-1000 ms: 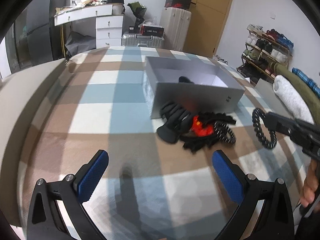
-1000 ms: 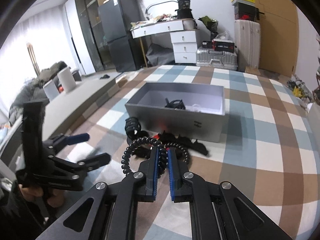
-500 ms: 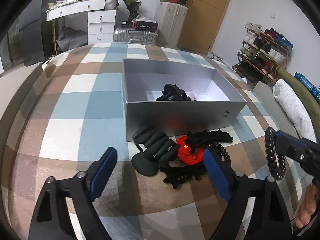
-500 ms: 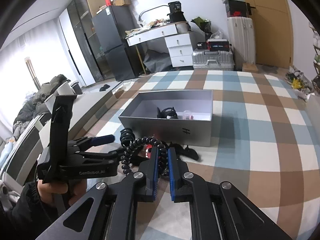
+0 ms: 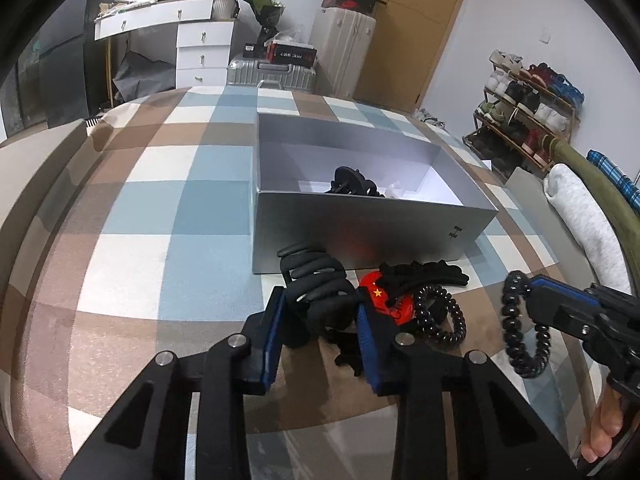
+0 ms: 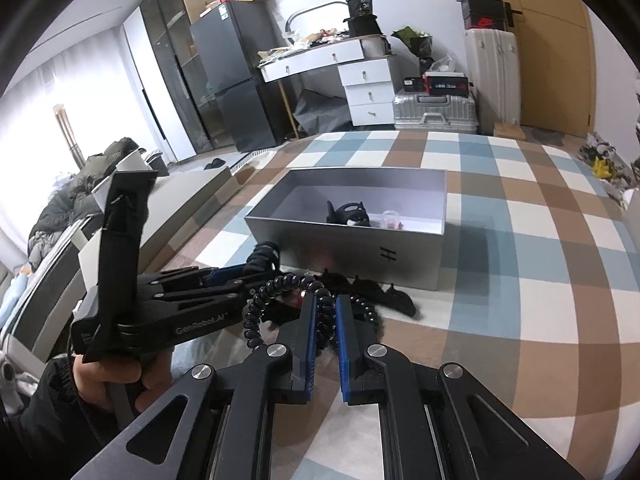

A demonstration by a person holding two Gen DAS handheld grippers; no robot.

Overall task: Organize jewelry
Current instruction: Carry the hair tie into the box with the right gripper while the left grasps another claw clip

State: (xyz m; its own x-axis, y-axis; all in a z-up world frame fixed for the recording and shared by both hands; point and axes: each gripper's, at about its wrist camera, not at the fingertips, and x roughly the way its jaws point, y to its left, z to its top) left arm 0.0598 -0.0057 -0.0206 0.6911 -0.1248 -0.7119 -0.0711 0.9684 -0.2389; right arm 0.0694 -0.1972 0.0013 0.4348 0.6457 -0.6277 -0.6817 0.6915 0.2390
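Left gripper is closing its jaws around a black claw hair clip lying just in front of the grey box; the clip is sitting between the 2 blue pads, which are looking close against its sides. Right gripper is clamped tight on a black spiral hair tie, holding it up clear of the bedspread, in front of the box and to the right of the pile. More items are lying against the box's near wall: a red badge with yellow stars, another spiral tie, a black bow-like piece. Inside the box, 1 black clip and a small clear item are resting on the white floor. Checked bedspread is lying under everything.
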